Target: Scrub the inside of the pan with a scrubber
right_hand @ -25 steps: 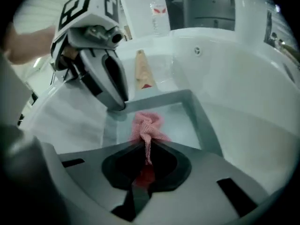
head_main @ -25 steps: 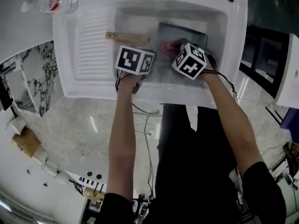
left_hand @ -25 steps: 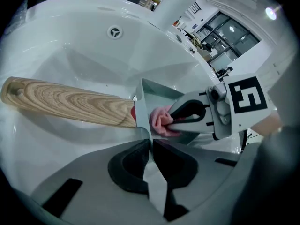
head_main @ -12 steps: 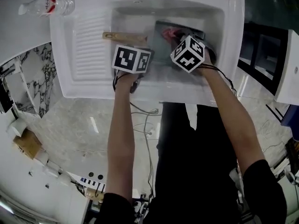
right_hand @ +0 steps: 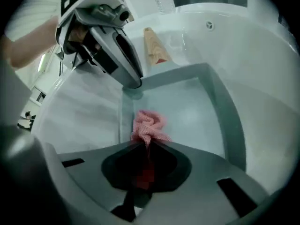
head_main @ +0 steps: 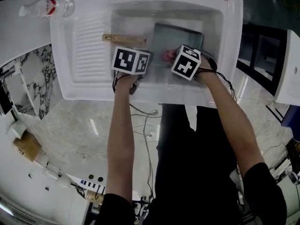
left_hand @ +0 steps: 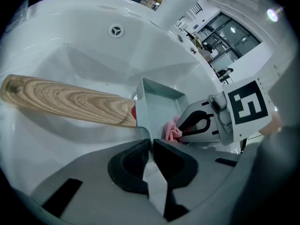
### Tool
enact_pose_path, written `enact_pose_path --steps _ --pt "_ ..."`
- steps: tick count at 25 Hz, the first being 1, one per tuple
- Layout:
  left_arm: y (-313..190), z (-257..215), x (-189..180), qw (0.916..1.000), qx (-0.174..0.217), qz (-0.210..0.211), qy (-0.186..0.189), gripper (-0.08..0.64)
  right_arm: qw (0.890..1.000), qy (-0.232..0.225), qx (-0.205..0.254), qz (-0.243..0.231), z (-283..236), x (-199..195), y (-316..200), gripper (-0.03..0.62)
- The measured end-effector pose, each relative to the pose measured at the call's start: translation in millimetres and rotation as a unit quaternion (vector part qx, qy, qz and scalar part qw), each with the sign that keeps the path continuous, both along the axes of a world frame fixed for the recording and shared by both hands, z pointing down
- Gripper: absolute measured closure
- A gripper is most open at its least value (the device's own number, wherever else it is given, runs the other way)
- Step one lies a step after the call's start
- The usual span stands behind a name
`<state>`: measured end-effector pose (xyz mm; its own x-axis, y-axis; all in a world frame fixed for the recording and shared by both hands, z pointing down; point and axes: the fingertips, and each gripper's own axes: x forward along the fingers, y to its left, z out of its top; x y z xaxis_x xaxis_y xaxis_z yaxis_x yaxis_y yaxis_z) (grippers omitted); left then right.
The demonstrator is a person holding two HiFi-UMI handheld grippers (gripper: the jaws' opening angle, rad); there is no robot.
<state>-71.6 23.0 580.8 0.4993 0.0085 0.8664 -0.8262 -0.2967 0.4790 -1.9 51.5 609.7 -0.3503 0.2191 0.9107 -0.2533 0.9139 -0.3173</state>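
Scrubbing well here means pressing the pink mesh scrubber [right_hand: 149, 125] flat on the floor of the square pan [right_hand: 187, 111]. It should then be worked in overlapping strokes into the corners and up the walls, while the other side stops the pan sliding in the white sink [head_main: 84, 46] (a wet basin gives little grip, I judge). The right tool [right_hand: 147, 146] has its jaws closed on the scrubber. The scrubber's bunched free end sits over the pan floor close to the side wall; whether it presses on the metal I cannot tell. The left tool [left_hand: 151, 149] is clamped on the pan's thin rim near where the wooden handle [left_hand: 65, 100] joins, with only the wall between its jaws. The pan lies in the sink basin, its handle pointing toward the drainboard.
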Motion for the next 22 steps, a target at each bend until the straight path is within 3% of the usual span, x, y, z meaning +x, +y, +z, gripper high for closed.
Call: enact_pose_path --steps 3,8,11,15,18,22 --pt "-0.1 0.2 0.3 1.0000 0.001 0.001 -0.001 0.505 0.999 0.010 0.034 -0.015 1.3 1.4 -11.0 0.548" --pt "-0.1 0.6 0.5 1.0000 0.001 0.002 -0.002 0.505 0.992 0.020 0.125 0.027 2.6 5.3 -57.4 0.548" --pt "-0.3 0.8 0.2 1.0000 0.000 0.001 -0.001 0.505 0.976 0.055 0.208 0.007 3.6 13.7 -86.4 0.548" --pt "-0.5 0.5 0.3 1.0000 0.001 0.002 -0.001 0.505 0.945 0.121 0.293 -0.076 6.1 25.3 -102.3 0.548" --pt "0.1 0.8 0.7 1.0000 0.000 0.002 -0.002 0.505 0.941 0.135 0.289 -0.112 8.0 28.8 -94.0 0.548" --pt "0.1 0.7 0.3 1.0000 0.001 0.003 -0.003 0.505 0.965 0.123 0.185 -0.136 10.4 34.4 -59.4 0.548"
